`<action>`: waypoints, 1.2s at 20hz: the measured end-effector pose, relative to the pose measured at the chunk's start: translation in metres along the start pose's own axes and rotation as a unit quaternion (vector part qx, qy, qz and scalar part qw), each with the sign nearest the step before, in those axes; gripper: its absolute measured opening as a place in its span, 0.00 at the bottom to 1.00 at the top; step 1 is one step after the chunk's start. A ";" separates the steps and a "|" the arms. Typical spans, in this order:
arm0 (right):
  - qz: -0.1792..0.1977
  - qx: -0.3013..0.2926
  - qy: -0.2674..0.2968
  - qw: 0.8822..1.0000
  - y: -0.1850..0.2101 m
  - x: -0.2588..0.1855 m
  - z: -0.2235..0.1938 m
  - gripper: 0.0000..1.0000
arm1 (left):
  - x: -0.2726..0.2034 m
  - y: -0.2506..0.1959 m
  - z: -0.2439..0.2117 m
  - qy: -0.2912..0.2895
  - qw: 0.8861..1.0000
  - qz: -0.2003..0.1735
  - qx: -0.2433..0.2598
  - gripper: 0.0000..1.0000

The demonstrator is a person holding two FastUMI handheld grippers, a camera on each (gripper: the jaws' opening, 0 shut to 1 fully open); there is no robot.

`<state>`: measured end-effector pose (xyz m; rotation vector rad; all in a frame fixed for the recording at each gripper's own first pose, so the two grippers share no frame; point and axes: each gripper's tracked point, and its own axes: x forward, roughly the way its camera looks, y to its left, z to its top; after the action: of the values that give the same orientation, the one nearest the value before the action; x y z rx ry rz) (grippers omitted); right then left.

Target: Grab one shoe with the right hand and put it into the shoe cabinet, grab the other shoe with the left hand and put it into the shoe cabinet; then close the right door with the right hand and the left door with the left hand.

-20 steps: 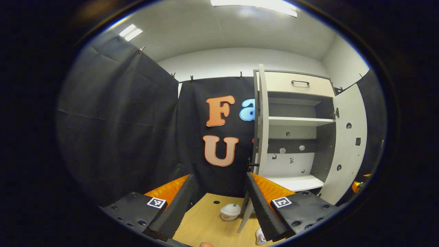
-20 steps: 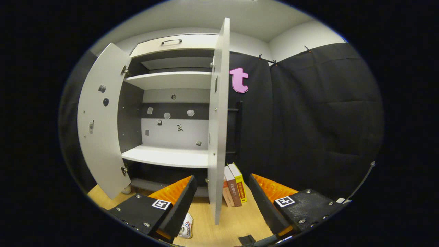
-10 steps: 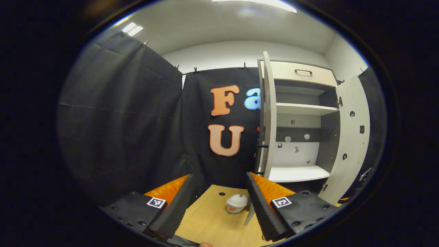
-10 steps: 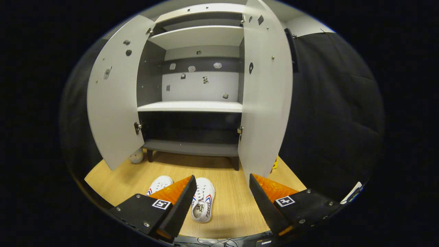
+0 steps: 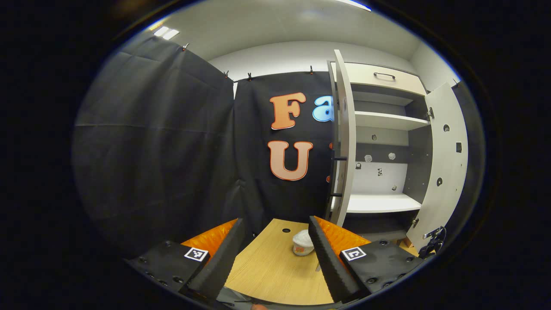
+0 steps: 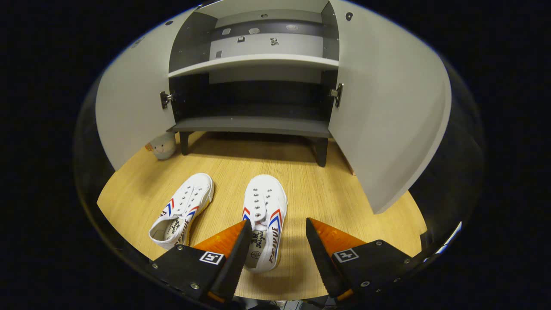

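Right gripper view, right gripper [image 6: 275, 245] wide open and empty at bottom centre, two white shoes [image 6: 263, 219] [image 6: 183, 210] on wooden floor [image 6: 327, 193] mid-frame, open shoe cabinet [image 6: 252, 125] above, left gripper [image 5: 275, 254] likewise open, holding nothing.

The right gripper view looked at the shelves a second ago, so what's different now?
The right gripper has tipped down toward the floor, and its open fingers now hover over the nearer shoe, not gripping it. The other shoe lies beside it. The left gripper only drifted a little and is open too. Both cabinet doors stayed open, and the shoes have not moved.
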<state>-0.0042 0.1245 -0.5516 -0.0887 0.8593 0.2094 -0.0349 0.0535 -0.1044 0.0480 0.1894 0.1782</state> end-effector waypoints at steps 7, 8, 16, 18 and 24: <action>0.003 0.019 0.075 0.997 0.001 0.043 -0.034 0.54 | -0.014 0.004 -0.014 0.017 1.000 0.001 0.001 0.98; 0.004 0.031 0.079 0.996 0.000 0.048 -0.034 0.52 | -0.011 0.003 -0.017 0.019 1.000 0.001 0.004 0.98; -0.002 0.053 0.095 0.994 -0.003 0.056 -0.033 0.19 | -0.011 -0.008 -0.035 0.041 0.999 -0.012 0.007 0.97; -0.013 0.063 0.087 0.994 -0.007 0.053 -0.025 0.00 | -0.009 -0.015 -0.041 0.049 0.999 -0.020 0.003 0.97; 0.002 0.062 0.060 0.996 0.013 0.008 0.002 0.00 | -0.009 -0.034 -0.051 0.053 0.997 -0.048 -0.003 0.97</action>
<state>-0.0003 0.1392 -0.5564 0.0164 0.9908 0.1564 -0.0473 0.0197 -0.1555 0.0232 0.2969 0.0852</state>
